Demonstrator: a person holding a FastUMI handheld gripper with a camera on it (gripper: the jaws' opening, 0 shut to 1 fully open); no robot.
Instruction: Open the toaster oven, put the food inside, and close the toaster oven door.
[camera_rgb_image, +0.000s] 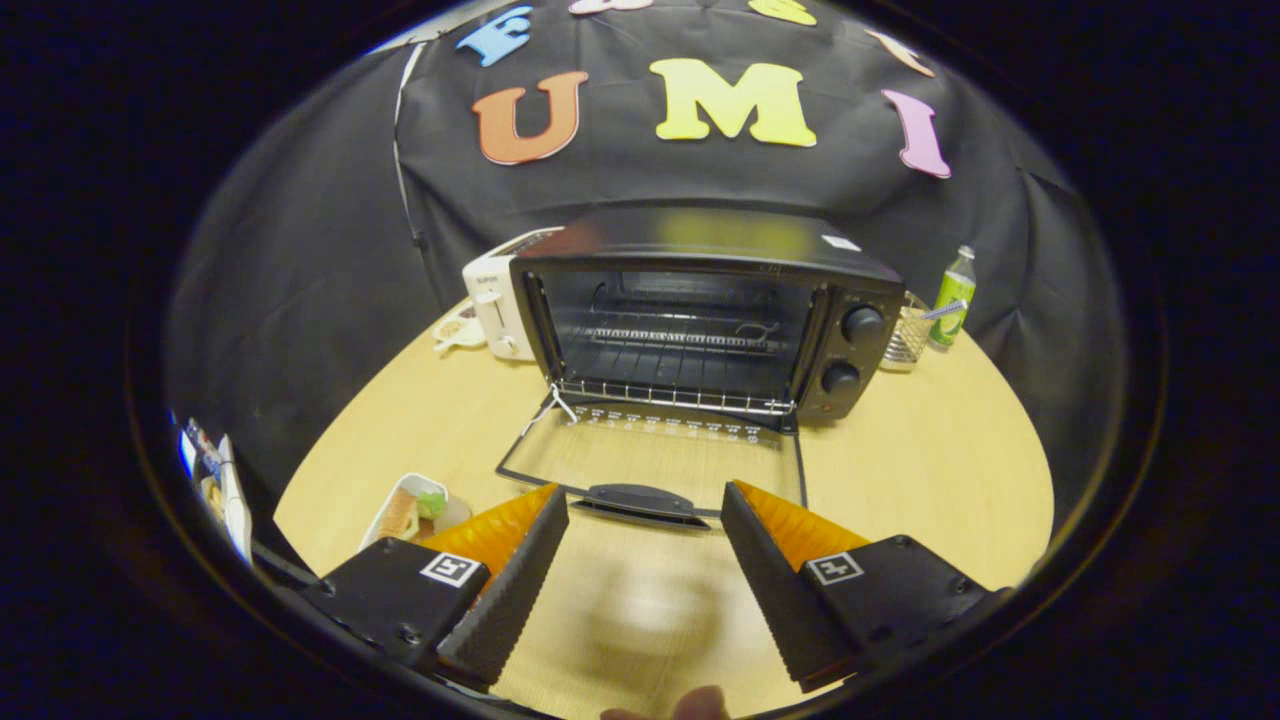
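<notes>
Toaster oven (700, 300) facing the tool (645, 510), door (650, 465) folded flat, tool wide, empty.

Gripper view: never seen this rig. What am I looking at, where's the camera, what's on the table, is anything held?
There is no robot arm here. A person carries a two-finger gripper by hand, and the camera rides on it, looking forward along the two fingers; those are the black and orange wedges nearest the camera. They stand apart, open, with nothing between them.

Just ahead of them is the handle of the toaster oven door, which lies folded down flat on the wooden table. Beyond it, the toaster oven stands open, its wire rack bare.

Beside the left finger sits a small white tray of food. Next to the oven, on that same side, is a white toaster; on its other side are a wire basket and a green bottle.
</notes>
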